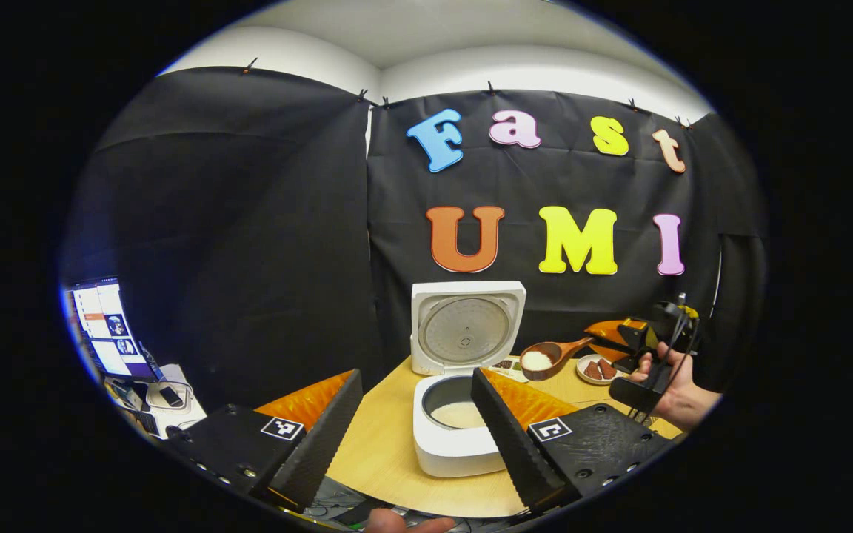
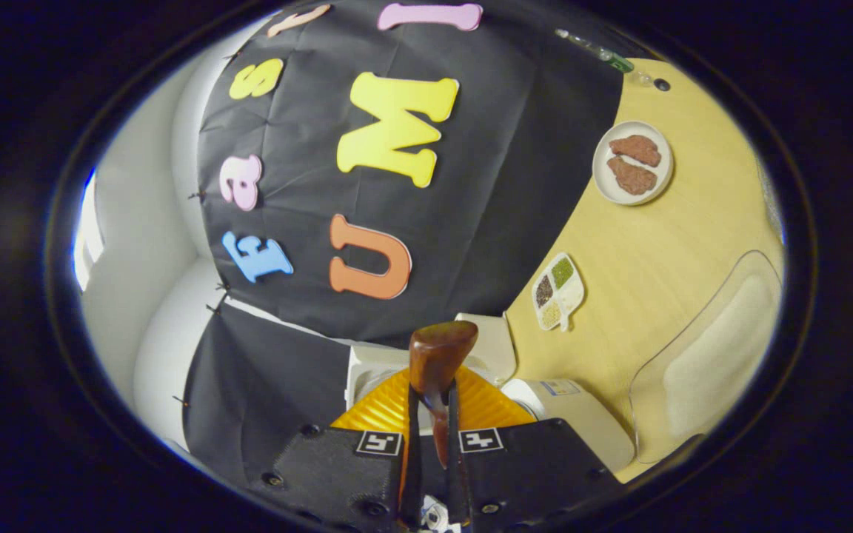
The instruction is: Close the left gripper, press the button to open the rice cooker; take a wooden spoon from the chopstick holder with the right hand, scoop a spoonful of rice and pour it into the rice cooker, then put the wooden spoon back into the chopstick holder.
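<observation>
Your left gripper (image 1: 415, 414) sits nearest in the left gripper view, its ribbed wedge fingers spread wide with nothing between them. Through the gap you see the white rice cooker (image 1: 456, 437) on the round pale wooden table (image 1: 382, 451), lid (image 1: 466, 328) swung up and back, round grey metal inner plate facing you, rice lying in the dark inner pot. Right of the lid, the wooden spoon (image 1: 549, 357) hangs in the air above the table with a heap of white rice in its bowl, handle running back to your right gripper (image 1: 630, 342), held in your hand (image 1: 674, 389). Beyond the spoon sits a small round white plate (image 1: 598, 369) with two brown pieces. Far left, a lit monitor (image 1: 108, 329) stands beside the booth.

The right gripper view is rolled sideways. Your right gripper (image 2: 432, 444) is clamped on the spoon's (image 2: 437, 363) handle, both fingers pressing it; you see the glossy dark brown back of the bowl, so no rice from here. Just behind it is the cooker's (image 2: 574, 414) white body and the raised lid (image 2: 489, 340). Farther out on the table (image 2: 663, 252): a clear plastic container (image 2: 708, 355) with pale contents, a small divided dish (image 2: 560, 290) of green, dark and tan grains, then the plate (image 2: 632, 163).
</observation>
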Available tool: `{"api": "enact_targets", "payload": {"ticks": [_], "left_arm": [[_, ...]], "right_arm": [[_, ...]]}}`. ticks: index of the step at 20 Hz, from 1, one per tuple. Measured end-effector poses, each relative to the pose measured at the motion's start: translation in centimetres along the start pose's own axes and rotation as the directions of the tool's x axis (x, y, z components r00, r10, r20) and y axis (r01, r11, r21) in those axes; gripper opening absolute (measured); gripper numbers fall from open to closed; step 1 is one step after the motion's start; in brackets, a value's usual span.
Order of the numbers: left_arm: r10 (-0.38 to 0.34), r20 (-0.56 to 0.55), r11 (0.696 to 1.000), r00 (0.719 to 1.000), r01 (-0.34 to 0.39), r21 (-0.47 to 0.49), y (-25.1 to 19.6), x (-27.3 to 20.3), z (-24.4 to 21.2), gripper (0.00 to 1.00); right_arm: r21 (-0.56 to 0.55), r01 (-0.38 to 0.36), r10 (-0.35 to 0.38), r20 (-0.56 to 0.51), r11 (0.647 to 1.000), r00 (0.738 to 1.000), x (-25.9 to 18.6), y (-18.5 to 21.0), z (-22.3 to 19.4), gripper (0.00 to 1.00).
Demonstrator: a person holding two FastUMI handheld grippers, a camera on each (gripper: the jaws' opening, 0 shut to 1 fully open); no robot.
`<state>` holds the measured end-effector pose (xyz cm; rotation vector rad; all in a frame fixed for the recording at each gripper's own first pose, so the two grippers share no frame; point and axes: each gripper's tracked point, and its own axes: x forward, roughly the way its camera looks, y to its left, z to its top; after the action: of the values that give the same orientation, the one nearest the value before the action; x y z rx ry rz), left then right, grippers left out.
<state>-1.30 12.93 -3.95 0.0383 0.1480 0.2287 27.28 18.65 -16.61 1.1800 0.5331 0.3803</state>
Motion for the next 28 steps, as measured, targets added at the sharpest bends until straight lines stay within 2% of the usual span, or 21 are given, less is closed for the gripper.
{"api": "enact_targets", "payload": {"ticks": [1,3,4,7,11,15,19,24,28], "left_arm": [[0.008,-0.005,1.0,1.0,-0.008,-0.004,0.6,-0.1,-0.4,0.95],[0.023,-0.016,1.0,1.0,-0.023,-0.016,1.2,-0.7,-0.9,0.95],[0.031,-0.021,0.999,0.999,-0.031,-0.021,1.6,-0.9,-1.2,0.95],[0.058,-0.035,0.997,0.998,-0.059,-0.039,2.8,-1.3,-2.0,0.95],[0.091,-0.041,0.993,0.995,-0.093,-0.069,4.4,-1.7,-2.8,0.95],[0.109,-0.04,0.99,0.993,-0.112,-0.081,5.5,-1.9,-3.2,0.94],[0.11,-0.042,0.989,0.993,-0.114,-0.09,5.8,-2.0,-3.8,0.94],[0.096,-0.045,0.992,0.994,-0.099,-0.075,5.5,-2.3,-4.2,0.94],[0.086,-0.021,0.994,0.996,-0.087,-0.062,5.5,-2.9,-3.6,0.94]], "right_arm": [[-0.044,0.017,-0.018,-0.019,0.999,1.0,1.1,0.2,-1.1,0.12],[-0.174,0.052,-0.06,-0.043,0.983,0.997,3.1,0.5,-2.9,0.18],[-0.251,0.067,-0.082,-0.053,0.966,0.995,3.9,0.7,-3.8,0.14],[-0.463,0.092,-0.137,-0.066,0.881,0.988,5.3,1.2,-5.9,0.15],[-0.66,0.071,-0.157,-0.072,0.748,0.985,6.1,2.6,-8.2,0.15],[-0.792,0.047,-0.172,-0.074,0.609,0.982,6.3,3.5,-9.9,0.15],[-0.884,0.015,-0.16,-0.068,0.467,0.985,6.2,5.0,-11.2,0.15],[-0.969,-0.042,-0.11,-0.071,0.244,0.991,5.7,7.8,-13.6,0.15],[-0.99,-0.069,-0.094,-0.081,0.122,0.992,4.7,8.4,-15.3,0.15]]}}
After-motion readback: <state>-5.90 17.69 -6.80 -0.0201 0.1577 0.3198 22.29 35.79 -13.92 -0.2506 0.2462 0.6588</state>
